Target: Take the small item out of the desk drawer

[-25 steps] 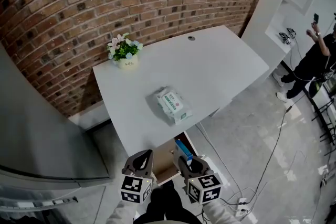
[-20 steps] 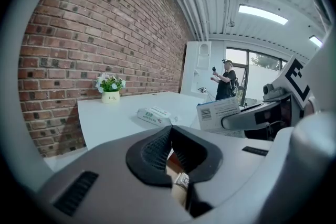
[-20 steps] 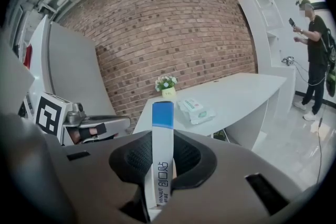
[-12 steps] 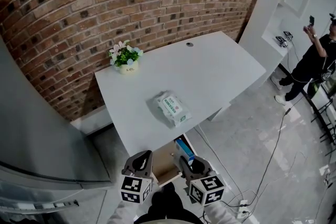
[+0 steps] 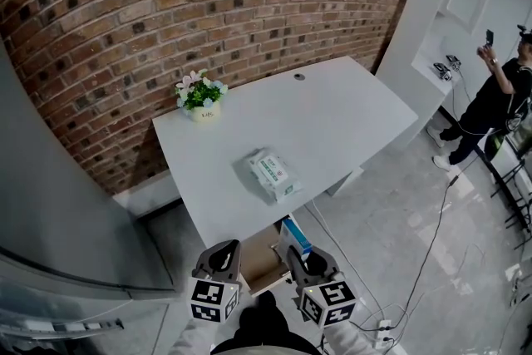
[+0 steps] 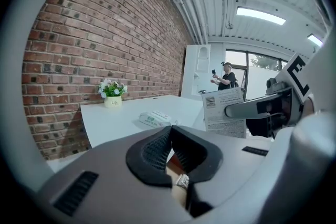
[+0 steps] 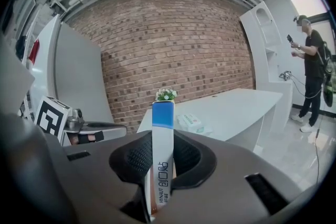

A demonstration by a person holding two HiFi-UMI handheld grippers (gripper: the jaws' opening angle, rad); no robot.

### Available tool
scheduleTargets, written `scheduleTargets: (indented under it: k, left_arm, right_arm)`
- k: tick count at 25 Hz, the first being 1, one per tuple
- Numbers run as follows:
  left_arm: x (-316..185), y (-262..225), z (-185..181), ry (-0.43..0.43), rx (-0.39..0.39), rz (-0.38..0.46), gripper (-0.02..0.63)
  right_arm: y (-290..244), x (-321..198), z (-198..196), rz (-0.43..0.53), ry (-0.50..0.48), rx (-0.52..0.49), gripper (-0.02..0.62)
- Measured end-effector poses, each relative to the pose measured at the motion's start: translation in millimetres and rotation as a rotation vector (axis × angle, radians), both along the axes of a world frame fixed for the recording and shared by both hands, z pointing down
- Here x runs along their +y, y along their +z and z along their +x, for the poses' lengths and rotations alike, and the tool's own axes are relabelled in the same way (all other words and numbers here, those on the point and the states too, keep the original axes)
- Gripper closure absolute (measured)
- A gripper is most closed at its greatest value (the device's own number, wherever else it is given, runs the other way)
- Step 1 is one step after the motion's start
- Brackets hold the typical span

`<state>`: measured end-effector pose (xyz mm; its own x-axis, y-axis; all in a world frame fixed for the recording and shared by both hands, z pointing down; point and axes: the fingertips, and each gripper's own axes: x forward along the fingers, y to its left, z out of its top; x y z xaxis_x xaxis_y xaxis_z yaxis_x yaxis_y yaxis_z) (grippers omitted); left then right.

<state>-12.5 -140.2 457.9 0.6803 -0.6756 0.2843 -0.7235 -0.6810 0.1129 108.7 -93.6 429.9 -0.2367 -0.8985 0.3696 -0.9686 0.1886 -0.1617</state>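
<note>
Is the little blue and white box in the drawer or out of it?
Out. The right hand-held gripper is shut on the box and holds it upright in the air beside the desk.

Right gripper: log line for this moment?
right gripper shut on blue-white box | drawer open | left gripper shut, empty

The wall is built of rough red brick. The desk top is seen as smooth and matt. The small box is made of smooth card, the drawer of wood
</note>
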Motion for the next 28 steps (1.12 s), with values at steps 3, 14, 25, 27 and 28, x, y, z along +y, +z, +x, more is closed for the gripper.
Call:
scheduleTargets:
  k: [3, 14, 25, 27, 28]
  left_arm:
    - [1.9, -2.1, -0.3, 0.002, 0.000, 0.005, 0.588]
    - [7.0, -6.9, -0.9, 0.000, -0.003, 0.016, 0.588]
    - [7.9, -9.2, 1.4, -0.002, -0.007, 0.020, 0.588]
    - [7.5, -9.5, 2.5, -0.002, -0.008, 0.021, 0.588]
    - [7.3, -9.6, 3.0, -0.001, -0.009, 0.022, 0.588]
  right_arm:
    - [-1.2, 2.2, 2.2, 0.006, 0.009, 0.011, 0.505]
    - [-3.7, 7.0, 7.3, 0.019, 0.027, 0.025, 0.506]
    - [-2.9, 7.6, 8.2, 0.015, 0.021, 0.020, 0.506]
    - [-2.4, 7.3, 9.0, 0.014, 0.021, 0.020, 0.506]
    - [-2.0, 7.1, 9.4, 0.014, 0.021, 0.020, 0.506]
